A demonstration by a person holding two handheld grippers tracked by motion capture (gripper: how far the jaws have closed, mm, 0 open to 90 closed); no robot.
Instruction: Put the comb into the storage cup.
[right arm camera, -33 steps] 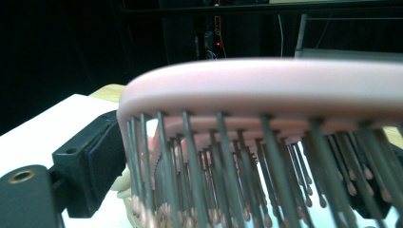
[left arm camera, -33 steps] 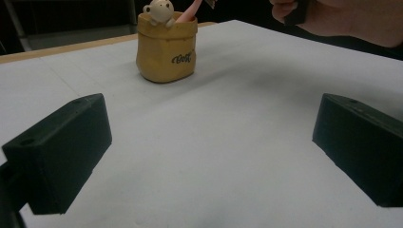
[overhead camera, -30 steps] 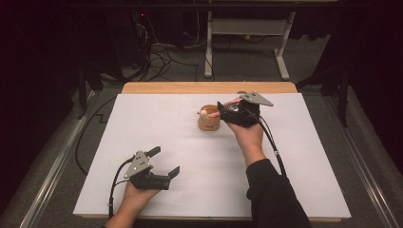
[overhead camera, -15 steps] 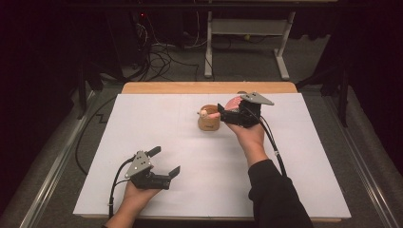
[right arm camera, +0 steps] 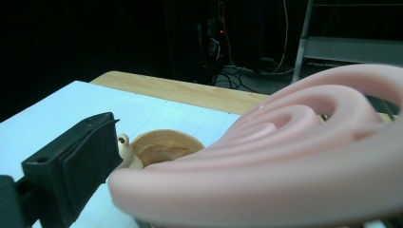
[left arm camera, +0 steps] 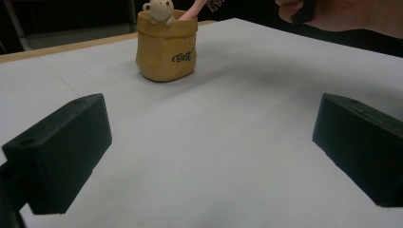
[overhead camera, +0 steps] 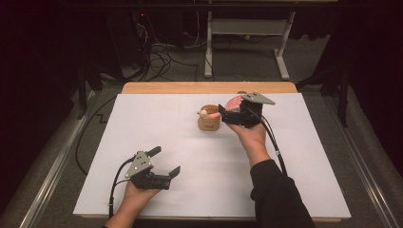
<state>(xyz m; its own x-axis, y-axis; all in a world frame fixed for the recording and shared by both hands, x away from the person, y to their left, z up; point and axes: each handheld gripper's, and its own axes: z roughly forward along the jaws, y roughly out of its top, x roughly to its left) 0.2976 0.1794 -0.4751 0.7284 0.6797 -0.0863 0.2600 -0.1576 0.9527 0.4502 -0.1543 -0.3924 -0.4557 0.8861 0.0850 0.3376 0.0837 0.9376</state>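
From the high view, the tan holder cup (overhead camera: 208, 122) stood on the counter (overhead camera: 294, 156) past its middle, and the right gripper (overhead camera: 227, 114) sat just beside it on the right, far nearer than the left gripper (overhead camera: 164, 162), which rested well apart at the near edge with its jaws spread and empty. A pink brush (overhead camera: 227, 106) slanted from the cup's mouth up toward the right gripper, its long axis running from cup to hand.

In the left gripper view, both black jaws stood wide on bare counter; the cup (left arm camera: 166, 45), with a small bear figure (left arm camera: 158, 9) on its rim, lay ahead and slightly left, the pink handle (left arm camera: 192, 10) leaning out rightward toward the right hand (left arm camera: 342, 14).

In the right gripper view, the jaws had just been opening; the brush's pink head (right arm camera: 285, 161) lay between them, seemingly loose, with the cup's mouth (right arm camera: 164, 148) just below and ahead.
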